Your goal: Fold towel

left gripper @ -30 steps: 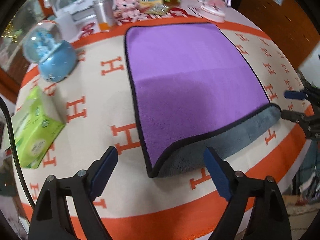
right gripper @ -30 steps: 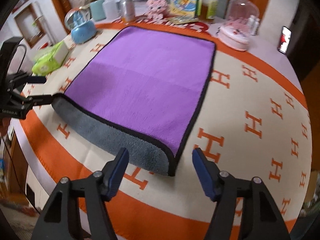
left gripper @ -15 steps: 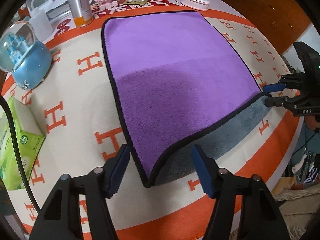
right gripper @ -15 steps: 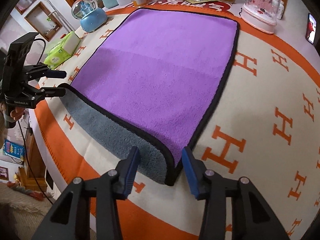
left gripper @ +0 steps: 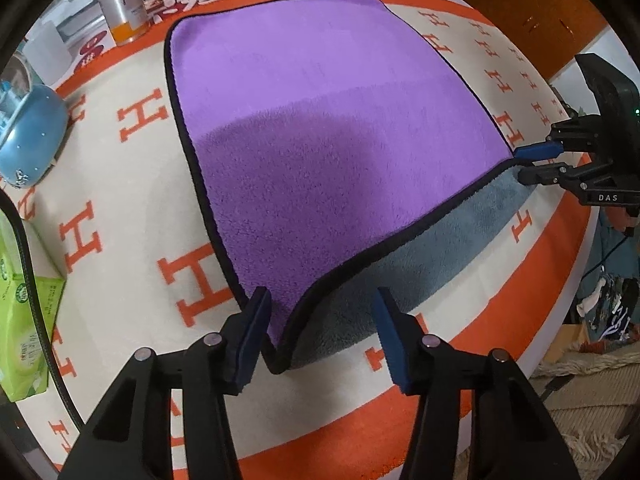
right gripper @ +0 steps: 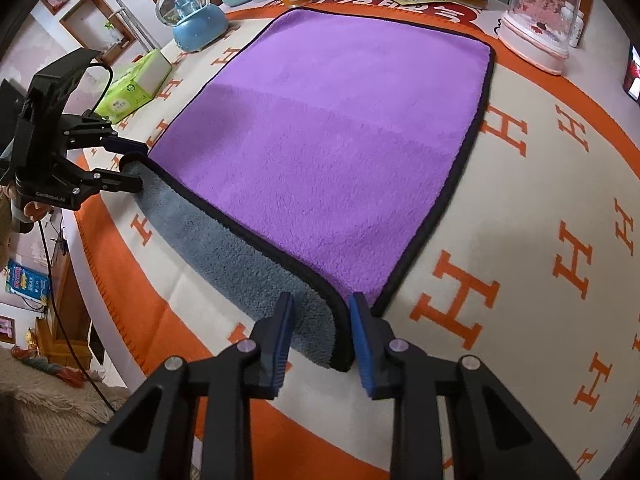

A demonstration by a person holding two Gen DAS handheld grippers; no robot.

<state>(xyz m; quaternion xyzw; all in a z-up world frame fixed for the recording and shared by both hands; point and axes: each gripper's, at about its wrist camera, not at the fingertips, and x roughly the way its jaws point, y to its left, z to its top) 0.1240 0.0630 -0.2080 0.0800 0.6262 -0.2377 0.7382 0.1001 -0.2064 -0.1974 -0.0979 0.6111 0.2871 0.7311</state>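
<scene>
A purple towel (left gripper: 320,136) with black trim and a grey underside lies flat on the table; it also shows in the right wrist view (right gripper: 340,140). Its near edge is curled over, grey side up. My left gripper (left gripper: 320,332) is open, its fingers straddling the near left corner. My right gripper (right gripper: 320,340) is open but narrower, its fingers on either side of the near right corner. Each gripper shows in the other's view, the right gripper (left gripper: 528,164) and the left gripper (right gripper: 132,164) at the towel's far ends.
The tablecloth (right gripper: 540,240) is cream with orange H marks and an orange border. A blue snow globe (right gripper: 192,20), a green tissue box (right gripper: 132,88), a metal tin (left gripper: 120,8), a pink domed case (right gripper: 540,20) and boxes stand along the back.
Both grippers have moved forward and down onto the towel's near corners. The right gripper's jaws have narrowed around its corner; the left's remain wide.
</scene>
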